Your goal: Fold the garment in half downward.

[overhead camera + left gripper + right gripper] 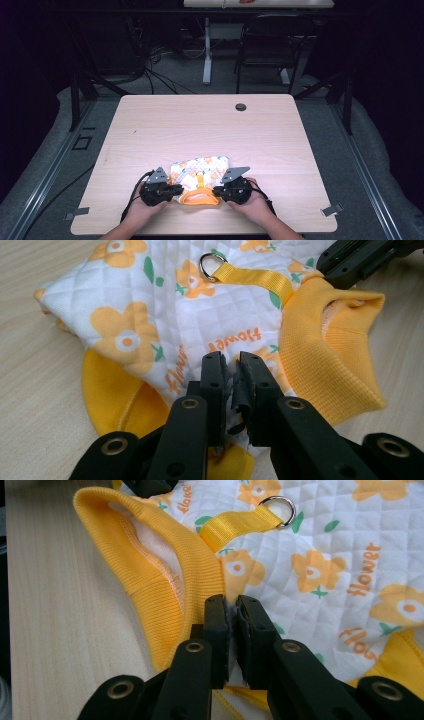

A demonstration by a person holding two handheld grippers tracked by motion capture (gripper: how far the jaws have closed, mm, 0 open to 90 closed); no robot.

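left hand-held gripper (231, 371): jaws pinched together on the quilted fabric just beside the collar, so it's clamped on the pet vest (190, 315), not hovering over it.
right hand-held gripper (232, 611): same deal on its side, jaws closed on a fold of the vest right where the white quilting meets the collar.
pet vest: sits between the two hand-held grippers, flat on the surface (200, 125) at the near edge, collar end toward the person.
how it handles: looks light and floppy, padded quilting with some body, so I'd guess it sags wherever it isn't held. Not fragile, not slippery, and a pinch should bite fine.
where to grab: I'd stay at the seam next to the yellow ribbed collar (150, 565), since it's thicker there and less likely to slide out than a single layer.
yellow strap (255, 277): just beyond each gripper's tips, running down the back to a metal D-ring (212, 264). Could snag a jaw if you slide forward.
farther out: the surface beyond the vest is bare wood with a cable hole (241, 107) well apart, nothing in the way.
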